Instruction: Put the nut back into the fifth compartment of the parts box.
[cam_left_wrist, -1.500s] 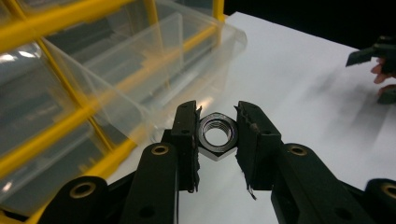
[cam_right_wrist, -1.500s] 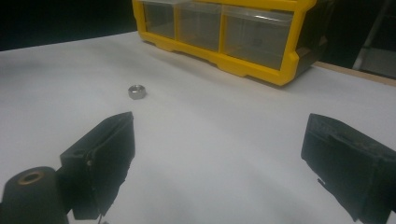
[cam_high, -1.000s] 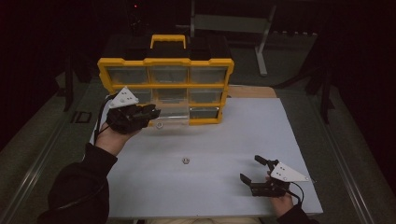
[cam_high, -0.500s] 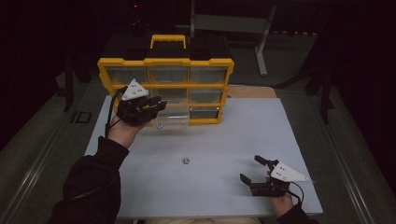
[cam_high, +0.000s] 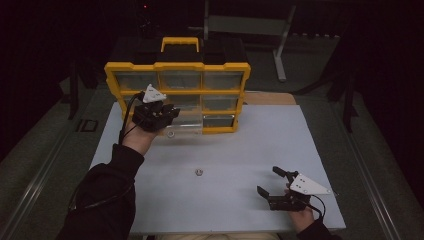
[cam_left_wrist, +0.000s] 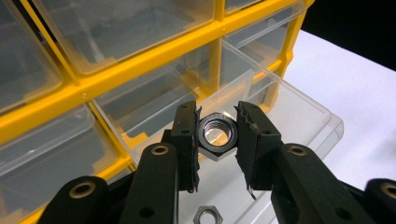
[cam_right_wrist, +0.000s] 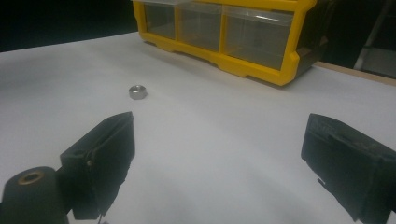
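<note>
From the high view I see the yellow organizer (cam_high: 177, 80) standing in the upper centre of the frame at the far edge of the white table (cam_high: 260, 145), with one clear drawer (cam_high: 187, 122) pulled out from its lower row. My left gripper (cam_high: 162, 114) sits left of centre, right over that drawer, and a loose nut (cam_high: 199, 172) lies on the bare table in the lower middle. My right gripper (cam_high: 272, 186) rests at the lower right, its jaws spread wide with nothing between them. In the left gripper view, my left gripper (cam_left_wrist: 217, 137) pinches a steel hex nut (cam_left_wrist: 215, 134) by its flats at frame centre, held above the open drawer (cam_left_wrist: 285, 107), and a second nut (cam_left_wrist: 207, 216) lies in the drawer at the bottom edge. In the right gripper view, my right gripper (cam_right_wrist: 219, 154) stands wide apart across the bottom, the loose nut (cam_right_wrist: 137, 91) sits upper left of centre, and the organizer (cam_right_wrist: 233, 32) runs along the top.
</note>
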